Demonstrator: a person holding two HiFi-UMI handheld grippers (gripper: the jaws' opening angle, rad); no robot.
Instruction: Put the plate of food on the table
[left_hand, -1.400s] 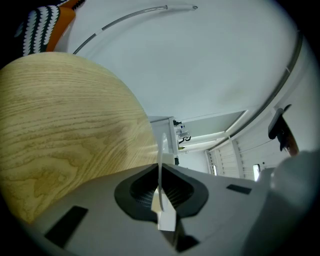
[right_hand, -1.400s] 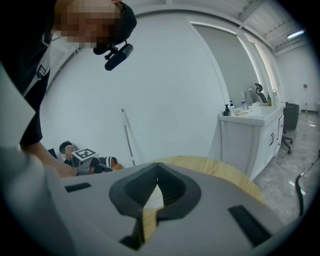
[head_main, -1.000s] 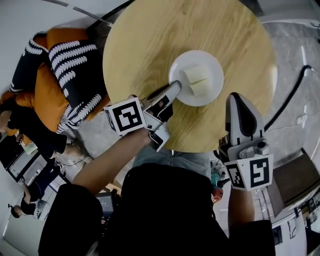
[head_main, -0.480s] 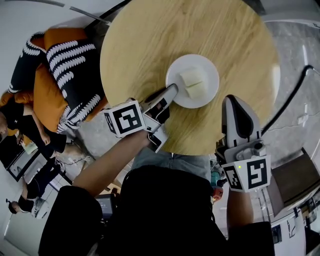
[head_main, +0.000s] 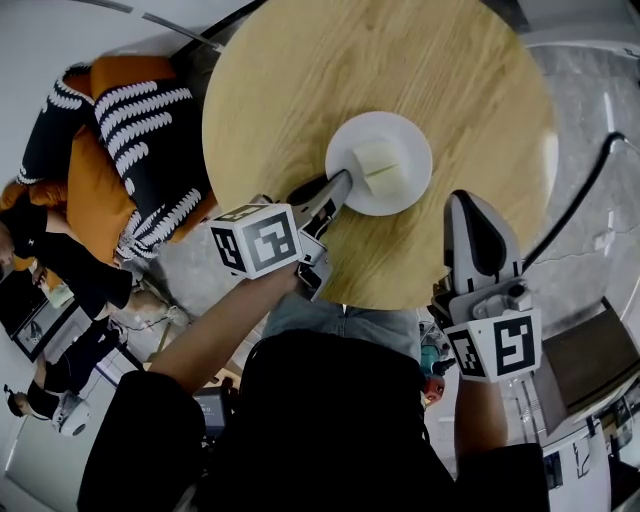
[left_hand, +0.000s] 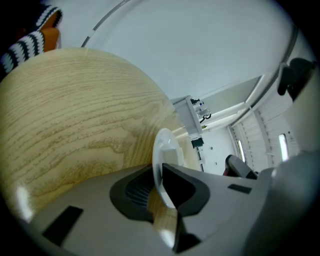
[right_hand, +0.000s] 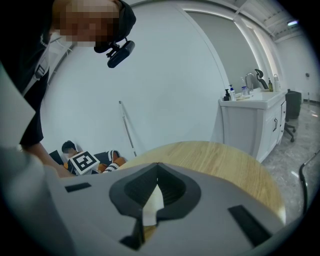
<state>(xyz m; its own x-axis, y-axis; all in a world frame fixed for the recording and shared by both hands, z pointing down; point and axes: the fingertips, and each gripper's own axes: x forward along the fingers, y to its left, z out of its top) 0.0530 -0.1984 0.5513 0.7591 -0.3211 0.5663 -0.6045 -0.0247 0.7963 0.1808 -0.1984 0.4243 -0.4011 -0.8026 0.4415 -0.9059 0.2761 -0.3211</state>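
At the table's near edge the right gripper is held with its jaws closed and empty. The left gripper's jaws are being opened, with the near rim of the plate between them. The plate is set flat on the table toward that edge, with pale food blocks on it.

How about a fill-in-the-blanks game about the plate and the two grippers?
1. The white plate sits on a round ____ table.
2. The left gripper, its jaws opening, has the plate's ____ between them.
3. The right gripper has its jaws together with ____ between them.
Missing words: wooden; rim; nothing.
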